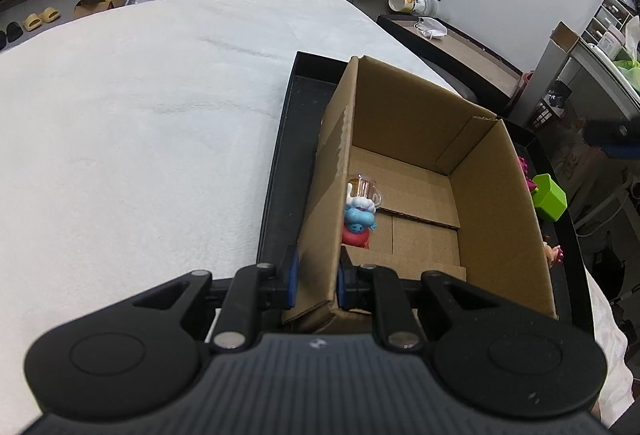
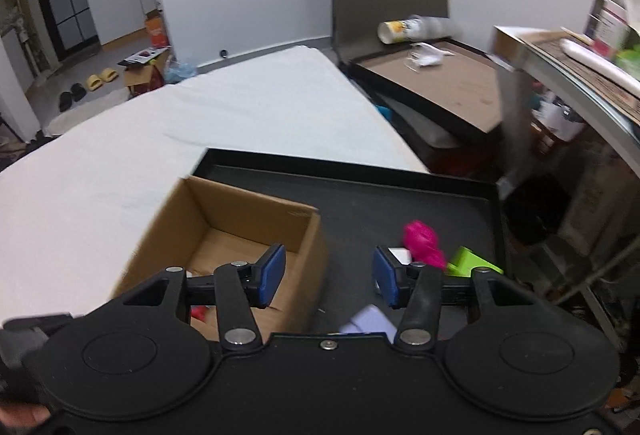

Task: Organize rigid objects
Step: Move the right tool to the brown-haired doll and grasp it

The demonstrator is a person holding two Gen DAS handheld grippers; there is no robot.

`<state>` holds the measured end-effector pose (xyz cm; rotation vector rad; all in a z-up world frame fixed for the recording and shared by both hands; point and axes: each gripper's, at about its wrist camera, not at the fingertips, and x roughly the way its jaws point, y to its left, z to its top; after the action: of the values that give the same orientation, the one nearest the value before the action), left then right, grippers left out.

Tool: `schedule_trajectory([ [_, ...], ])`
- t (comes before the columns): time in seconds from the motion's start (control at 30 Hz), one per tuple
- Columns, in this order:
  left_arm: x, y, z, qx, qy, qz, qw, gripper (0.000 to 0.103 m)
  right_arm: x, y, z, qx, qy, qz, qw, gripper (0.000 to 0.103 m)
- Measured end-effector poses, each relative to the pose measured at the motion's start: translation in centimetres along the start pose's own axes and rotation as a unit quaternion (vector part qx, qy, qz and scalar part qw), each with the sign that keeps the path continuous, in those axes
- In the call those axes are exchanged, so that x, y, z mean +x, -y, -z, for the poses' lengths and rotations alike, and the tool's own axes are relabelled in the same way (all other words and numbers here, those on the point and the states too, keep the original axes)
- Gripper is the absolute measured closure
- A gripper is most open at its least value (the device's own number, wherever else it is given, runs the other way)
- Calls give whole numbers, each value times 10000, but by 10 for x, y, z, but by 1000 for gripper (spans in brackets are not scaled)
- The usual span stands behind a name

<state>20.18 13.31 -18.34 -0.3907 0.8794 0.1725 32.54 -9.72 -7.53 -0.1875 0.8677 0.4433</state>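
An open cardboard box (image 1: pixel 420 139) stands in a black tray (image 1: pixel 288 139) on a white-covered table. My left gripper (image 1: pixel 318 275) is shut on the box's near left wall. Inside the box lie a clear toy mug (image 1: pixel 366 189), a blue and white figure (image 1: pixel 360 217) and a red piece (image 1: pixel 356 237). My right gripper (image 2: pixel 328 275) is open and empty above the tray (image 2: pixel 360 195), just right of the box (image 2: pixel 224 227). A magenta toy (image 2: pixel 422 241), a green block (image 2: pixel 472 263) and a pale lilac object (image 2: pixel 370 319) lie on the tray near its right finger.
The green block (image 1: pixel 550 197) and a small figure (image 1: pixel 554 255) lie on the tray right of the box. The white cloth (image 1: pixel 140 115) spreads left. A dark side table (image 2: pixel 432 83) with a cup and a mask stands behind, shelves at right.
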Motion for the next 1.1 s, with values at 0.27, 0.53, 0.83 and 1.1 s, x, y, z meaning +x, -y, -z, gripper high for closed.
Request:
schedule_trajectory([
  [0.27,1,2,0,14,-6,-96,10000,86,-12,41,17,291,-37,-31,9996,43],
  [0.53,1,3,0,-36,-56,-154,9999,86,-11,69,38,526,-204,-126,9983,39],
  [0.83,1,9,1,5,-58,-271,9996,86,10,97,67,923,-308,-154,9951,39],
  [1.1,2,10,2,8,-67,-303,9995,86,41,113,88,1318,-634,-282,9888,39],
])
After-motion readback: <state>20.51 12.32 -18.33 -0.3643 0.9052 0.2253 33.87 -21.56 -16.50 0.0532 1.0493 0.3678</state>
